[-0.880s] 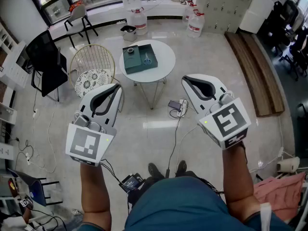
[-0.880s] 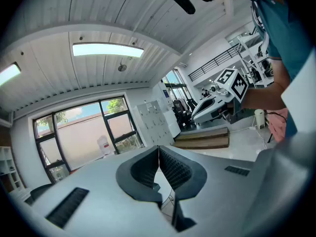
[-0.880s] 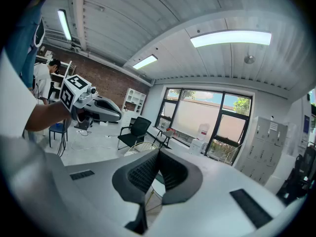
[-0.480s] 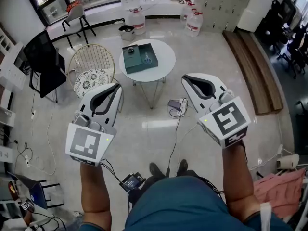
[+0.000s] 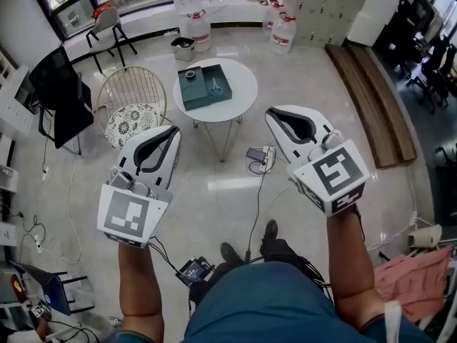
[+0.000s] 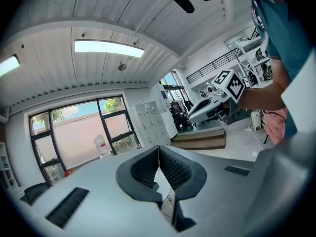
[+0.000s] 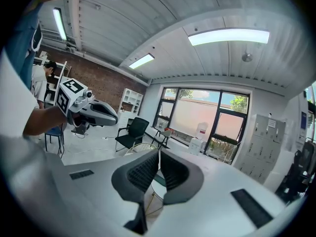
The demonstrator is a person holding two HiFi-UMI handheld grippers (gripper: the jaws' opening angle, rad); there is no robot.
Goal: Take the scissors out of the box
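Observation:
A dark green box lies on a small round white table far ahead in the head view. Blue-handled scissors rest inside it beside a small dark round object. My left gripper is held well short of the table, at lower left, its jaws shut with nothing between them. My right gripper is held at lower right, also shut and holding nothing. In the left gripper view the jaw tips meet; in the right gripper view the tips meet too, with the table edge showing below them.
A wire chair with a patterned cushion stands left of the table, a black chair further left. Water jugs and a bin stand behind the table. A power strip and cables lie on the floor. A wooden platform runs along the right.
The view has shifted slightly forward, so the table and box sit a little lower and further left in the frame. Both grippers stay shut and in nearly the same place.

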